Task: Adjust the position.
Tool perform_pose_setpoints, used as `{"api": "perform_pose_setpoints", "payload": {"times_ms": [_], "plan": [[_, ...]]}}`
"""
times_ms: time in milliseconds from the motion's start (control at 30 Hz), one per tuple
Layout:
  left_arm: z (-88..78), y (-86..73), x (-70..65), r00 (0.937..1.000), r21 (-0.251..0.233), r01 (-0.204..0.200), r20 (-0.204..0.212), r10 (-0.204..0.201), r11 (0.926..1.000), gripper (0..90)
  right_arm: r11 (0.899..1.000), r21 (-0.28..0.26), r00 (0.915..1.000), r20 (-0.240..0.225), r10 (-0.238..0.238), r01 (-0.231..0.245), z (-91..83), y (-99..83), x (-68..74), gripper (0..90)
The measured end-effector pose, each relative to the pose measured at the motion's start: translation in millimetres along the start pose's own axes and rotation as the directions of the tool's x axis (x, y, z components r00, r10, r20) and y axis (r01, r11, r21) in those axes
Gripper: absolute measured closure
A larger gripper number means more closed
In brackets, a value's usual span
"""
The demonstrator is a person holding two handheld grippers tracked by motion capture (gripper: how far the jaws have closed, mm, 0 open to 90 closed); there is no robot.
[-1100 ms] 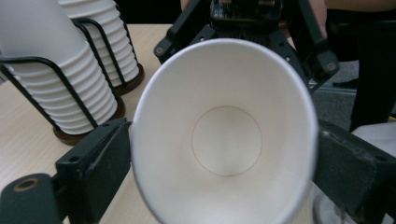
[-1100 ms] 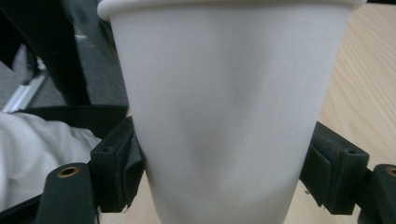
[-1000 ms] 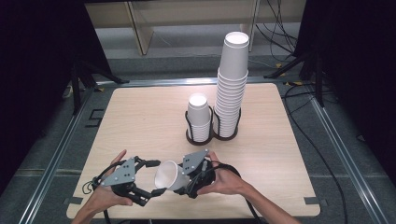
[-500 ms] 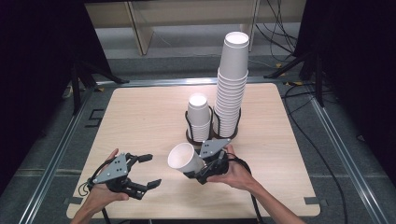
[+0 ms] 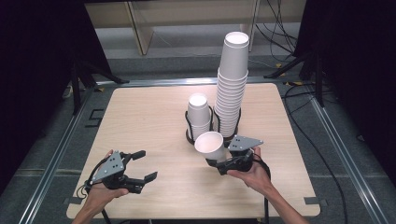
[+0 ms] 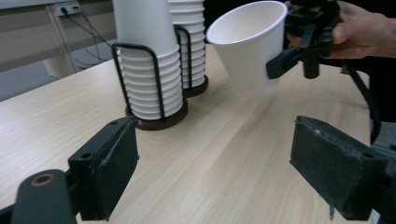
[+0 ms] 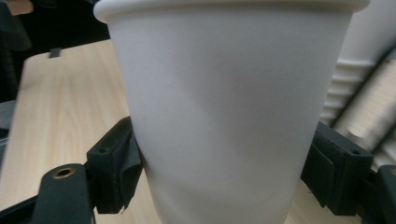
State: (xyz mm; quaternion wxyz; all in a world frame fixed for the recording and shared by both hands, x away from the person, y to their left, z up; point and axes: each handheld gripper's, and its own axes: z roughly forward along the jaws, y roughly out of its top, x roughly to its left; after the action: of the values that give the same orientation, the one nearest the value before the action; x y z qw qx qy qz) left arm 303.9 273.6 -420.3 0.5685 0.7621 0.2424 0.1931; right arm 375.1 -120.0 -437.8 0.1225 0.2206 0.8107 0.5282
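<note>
Clamping a white paper cup [image 5: 209,143] near the two cup stacks [image 5: 218,112], the right gripper [image 5: 223,164] held it tilted; the left gripper [image 5: 142,164], jaws apart after closing slightly, grasped nothing.

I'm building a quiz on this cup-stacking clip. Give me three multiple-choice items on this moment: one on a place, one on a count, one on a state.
1. Where is the loose paper cup?
A. Between the right gripper's pads, in front of the racks
B. Lying on the floor
C. On top of the tall stack

2. How many cup stacks stand in wire racks on the table?
A. One
B. Two
C. Four

3. How is the left gripper?
A. Shut on a cup
B. Shut on a cable
C. Open, nothing between its jaws

Answers: 1 A, the right gripper view shows both pads pressing the cup's wall. 2 B, the short stack and the tall stack stand side by side. 3 C, the left gripper view shows bare wood between the pads.
</note>
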Motion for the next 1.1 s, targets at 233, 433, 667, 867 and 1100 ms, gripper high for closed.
{"api": "perform_pose_setpoints", "payload": {"times_ms": [233,433,667,867,1100], "plan": [[2.4,-7.9,3.7,0.9981,-0.014,0.027,-0.056,-0.028,0.9995,14.9,0.999,-0.044,0.9983,0.055,0.017,-0.014,-14.2,-13.4,-8.8,22.0],[6.1,-12.6,1.4,0.9981,0.004,0.031,-0.053,-0.031,0.9995,14.9,0.999,-0.044,0.9958,0.087,0.028,-0.024,-23.8,-21.1,-16.9,22.0],[5.2,-15.6,2.9,0.9966,0.001,0.042,-0.070,-0.042,0.9991,14.9,0.995,-0.062,0.9768,0.196,0.087,-0.076,-45.0,-35.0,-36.0,21.8],[3.4,-16.8,4.4,0.9956,0.012,0.041,-0.085,-0.040,0.9991,14.9,0.988,-0.065,0.9531,0.260,0.154,-0.142,-55.1,-49.8,-53.0,21.8],[5.6,-18.3,5.0,0.9965,-0.012,0.046,-0.070,-0.047,0.9989,14.9,0.984,-0.073,0.9230,0.340,0.180,-0.165,-59.3,-58.6,-70.8,21.8]]}}
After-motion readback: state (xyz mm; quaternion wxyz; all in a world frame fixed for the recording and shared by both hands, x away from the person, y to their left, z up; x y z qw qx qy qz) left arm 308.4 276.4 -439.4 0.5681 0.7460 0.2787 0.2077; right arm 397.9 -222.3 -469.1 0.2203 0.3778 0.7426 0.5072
